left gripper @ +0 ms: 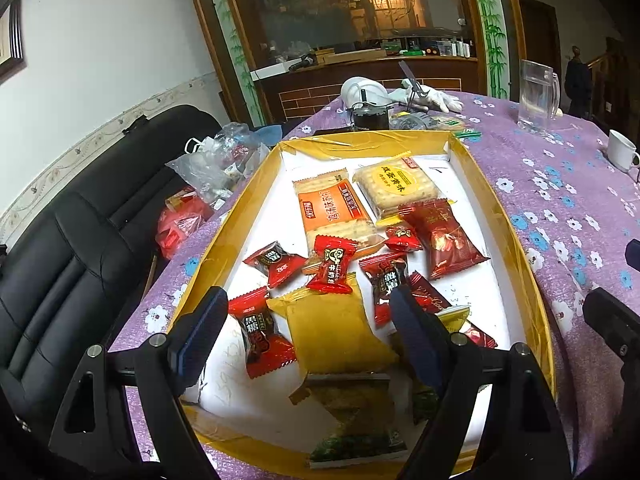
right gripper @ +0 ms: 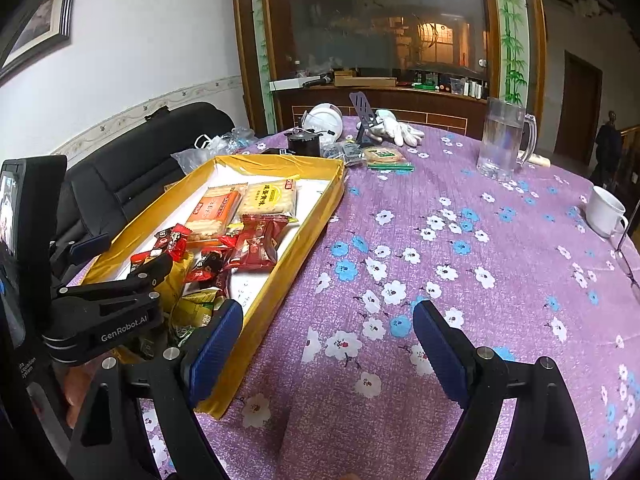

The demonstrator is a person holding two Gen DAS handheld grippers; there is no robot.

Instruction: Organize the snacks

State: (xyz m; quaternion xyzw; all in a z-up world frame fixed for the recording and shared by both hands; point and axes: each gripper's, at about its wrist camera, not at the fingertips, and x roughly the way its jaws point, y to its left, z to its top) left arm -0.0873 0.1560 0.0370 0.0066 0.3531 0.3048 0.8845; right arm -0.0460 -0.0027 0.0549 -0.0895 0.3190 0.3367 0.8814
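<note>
Your left tongs (left gripper: pixel 304 328) hang released over the snacks (left gripper: pixel 332 268) jumbled in the tray (left gripper: pixel 516 264), likely choosing one, while your right tongs (right gripper: pixel 328 344) wait released above bare desk (right gripper: pixel 460 248) beside it.

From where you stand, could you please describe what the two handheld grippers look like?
Both are matte black frames with silver pivot bolts and ribbed dark-blue finger pads: the left gripper and the right gripper. From the right wrist view, the left one carries white "GenRobot.AI" lettering.
</note>
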